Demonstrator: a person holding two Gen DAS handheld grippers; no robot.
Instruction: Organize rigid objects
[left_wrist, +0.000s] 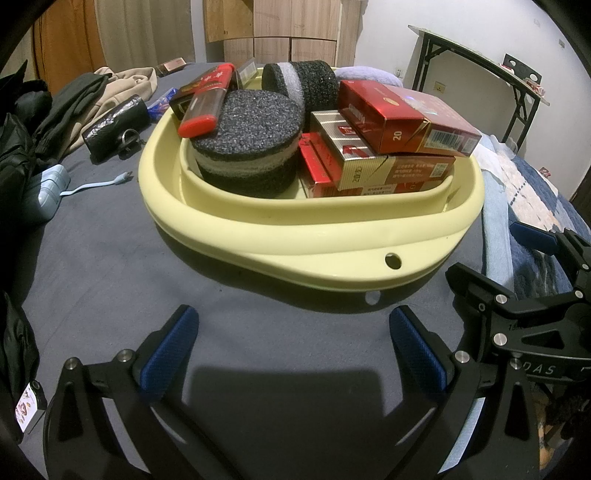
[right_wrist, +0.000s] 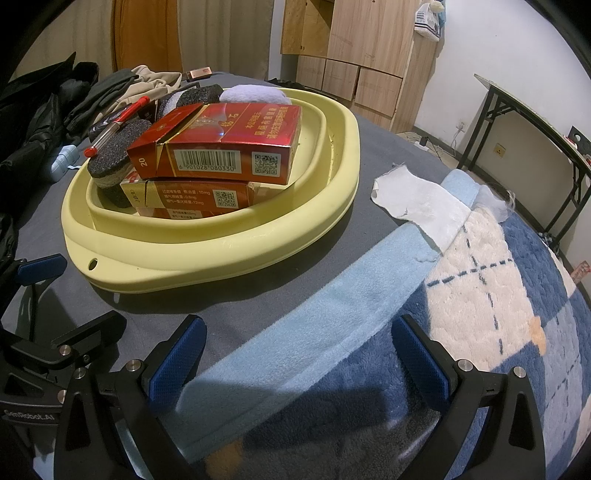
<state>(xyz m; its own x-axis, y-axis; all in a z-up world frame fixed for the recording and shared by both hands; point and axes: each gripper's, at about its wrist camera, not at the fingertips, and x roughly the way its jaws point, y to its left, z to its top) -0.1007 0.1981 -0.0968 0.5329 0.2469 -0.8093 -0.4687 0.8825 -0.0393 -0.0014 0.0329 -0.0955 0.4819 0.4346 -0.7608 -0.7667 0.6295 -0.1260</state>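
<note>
Clothes pile: dark and beige garments (left_wrist: 92, 96) lie heaped at the far left of the bed.
Pale blue case: a ribbed case (left_wrist: 48, 188) with a light cable (left_wrist: 96, 184) sits on the grey bedsheet (left_wrist: 110, 277), left of the basin.
Black pouch: a shiny pouch (left_wrist: 110, 127) with a key ring lies between the clothes and the basin.
Left tool: the left tool (left_wrist: 293, 347) hangs empty just above the sheet, its blue-padded fingers (left_wrist: 170, 350) spread wide, a little short of the basin's near rim.
Basin: a pale yellow basin (left_wrist: 295, 236) rests on the sheet, with a small hole in its near lip.
Red lighter: a red lighter (left_wrist: 203, 107) leans across the top of the near sponge.
Sponges: a round dark sponge (left_wrist: 247, 147) stands in the basin's left half; a second one (left_wrist: 306, 85) lies on its side behind it.
Cigarette packs: red and gold packs (left_wrist: 369, 162) are stacked in the basin's right half, the top red pack (right_wrist: 221, 147) lying askew over them.
Right tool: the right tool (right_wrist: 297, 350) is empty too, fingers (right_wrist: 421, 354) wide apart, over the blanket to the right of the basin.
Blanket: a blue and cream plaid blanket (right_wrist: 461, 295) covers the bed's right side, with a white cloth scrap (right_wrist: 417, 203) on its edge.
Folding table: a black-legged folding table (right_wrist: 535, 122) stands by the wall at far right.
</note>
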